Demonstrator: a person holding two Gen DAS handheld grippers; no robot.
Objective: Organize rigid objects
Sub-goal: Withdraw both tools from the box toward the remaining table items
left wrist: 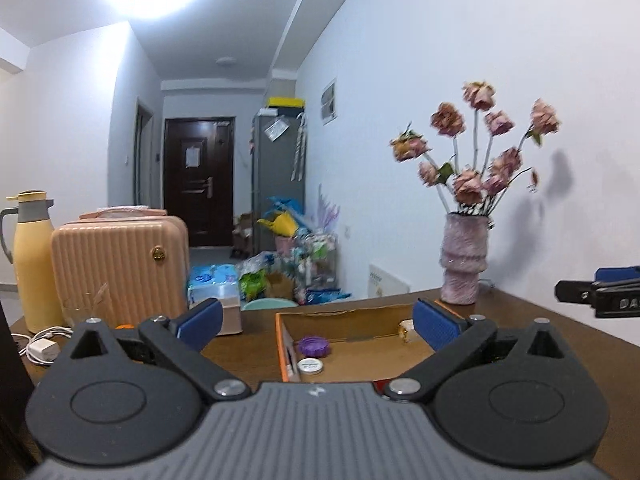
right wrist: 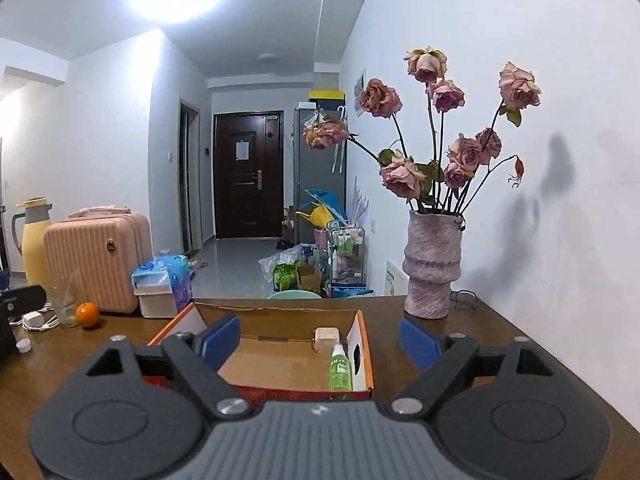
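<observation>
An open cardboard box (left wrist: 352,318) (right wrist: 280,360) with orange edges lies on the brown table. Inside it, the left wrist view shows a purple lid (left wrist: 314,346), a round silver tin (left wrist: 311,366) and a small cream object (left wrist: 407,330). The right wrist view shows a green spray bottle (right wrist: 340,368) lying by the right wall and a cream cube (right wrist: 326,339) at the back. My left gripper (left wrist: 318,322) hangs open in front of the box, nothing between its blue pads. My right gripper (right wrist: 320,343) (left wrist: 600,292) is open too and holds nothing.
A pink vase of dried roses (right wrist: 434,264) (left wrist: 464,260) stands at the back right by the wall. On the left are a pink ribbed case (right wrist: 94,260), a yellow jug (left wrist: 32,256), a tissue box (right wrist: 162,288), a glass (right wrist: 64,304), an orange (right wrist: 87,314) and a white charger (left wrist: 42,346).
</observation>
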